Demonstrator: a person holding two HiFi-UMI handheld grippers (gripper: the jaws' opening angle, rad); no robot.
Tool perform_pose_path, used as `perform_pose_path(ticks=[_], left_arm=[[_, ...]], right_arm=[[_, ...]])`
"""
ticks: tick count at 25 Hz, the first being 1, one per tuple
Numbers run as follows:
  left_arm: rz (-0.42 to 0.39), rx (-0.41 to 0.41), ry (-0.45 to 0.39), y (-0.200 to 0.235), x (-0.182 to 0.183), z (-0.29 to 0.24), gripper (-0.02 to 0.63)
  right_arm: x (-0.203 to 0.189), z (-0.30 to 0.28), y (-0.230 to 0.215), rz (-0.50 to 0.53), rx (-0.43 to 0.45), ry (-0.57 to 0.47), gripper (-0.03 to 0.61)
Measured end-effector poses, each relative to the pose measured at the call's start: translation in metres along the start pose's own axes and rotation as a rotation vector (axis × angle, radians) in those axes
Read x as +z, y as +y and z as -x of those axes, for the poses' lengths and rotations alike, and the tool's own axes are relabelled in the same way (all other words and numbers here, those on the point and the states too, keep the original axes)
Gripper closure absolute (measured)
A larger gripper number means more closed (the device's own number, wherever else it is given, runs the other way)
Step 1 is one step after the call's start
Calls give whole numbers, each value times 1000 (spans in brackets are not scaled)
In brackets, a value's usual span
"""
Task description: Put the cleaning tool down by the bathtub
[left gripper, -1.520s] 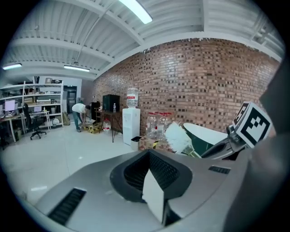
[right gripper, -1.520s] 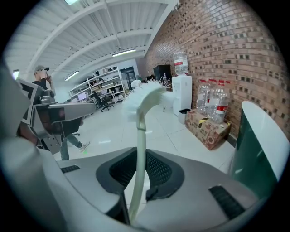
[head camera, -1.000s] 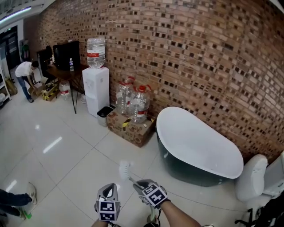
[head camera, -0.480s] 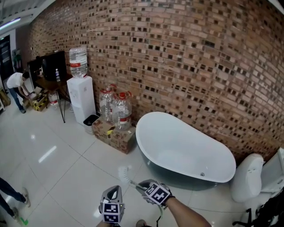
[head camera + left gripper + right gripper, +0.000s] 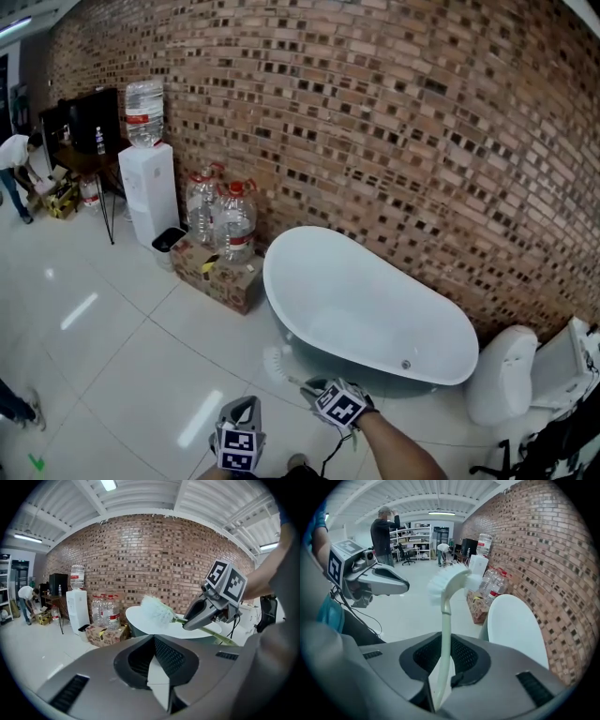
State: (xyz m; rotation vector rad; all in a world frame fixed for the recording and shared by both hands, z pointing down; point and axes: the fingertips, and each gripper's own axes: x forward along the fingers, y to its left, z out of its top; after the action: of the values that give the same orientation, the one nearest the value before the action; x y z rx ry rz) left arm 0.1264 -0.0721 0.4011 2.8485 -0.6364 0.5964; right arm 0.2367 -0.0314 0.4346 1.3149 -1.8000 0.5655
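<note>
Two grippers low in the head view | your right gripper (image 5: 309, 383) pinches the toilet brush (image 5: 277, 360) by its pale handle, bristle head out front | brush is held above the tiled floor (image 5: 131, 356), just off the bathtub's (image 5: 367, 309) near side, not set down | your left gripper (image 5: 242, 405): jaws pressed together, nothing between them, beside the right.
</note>
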Motion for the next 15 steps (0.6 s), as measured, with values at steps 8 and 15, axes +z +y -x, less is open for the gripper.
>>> perform_pose_path(ticks=[8,15], left_arm=[[23,73,-23,-41,21,-65,609],[49,107,1,-69,12,-106,609]], right_arm=[[-70,-3,-72,60,30,58,509],[-136,-21,-107,133,74,163,509]])
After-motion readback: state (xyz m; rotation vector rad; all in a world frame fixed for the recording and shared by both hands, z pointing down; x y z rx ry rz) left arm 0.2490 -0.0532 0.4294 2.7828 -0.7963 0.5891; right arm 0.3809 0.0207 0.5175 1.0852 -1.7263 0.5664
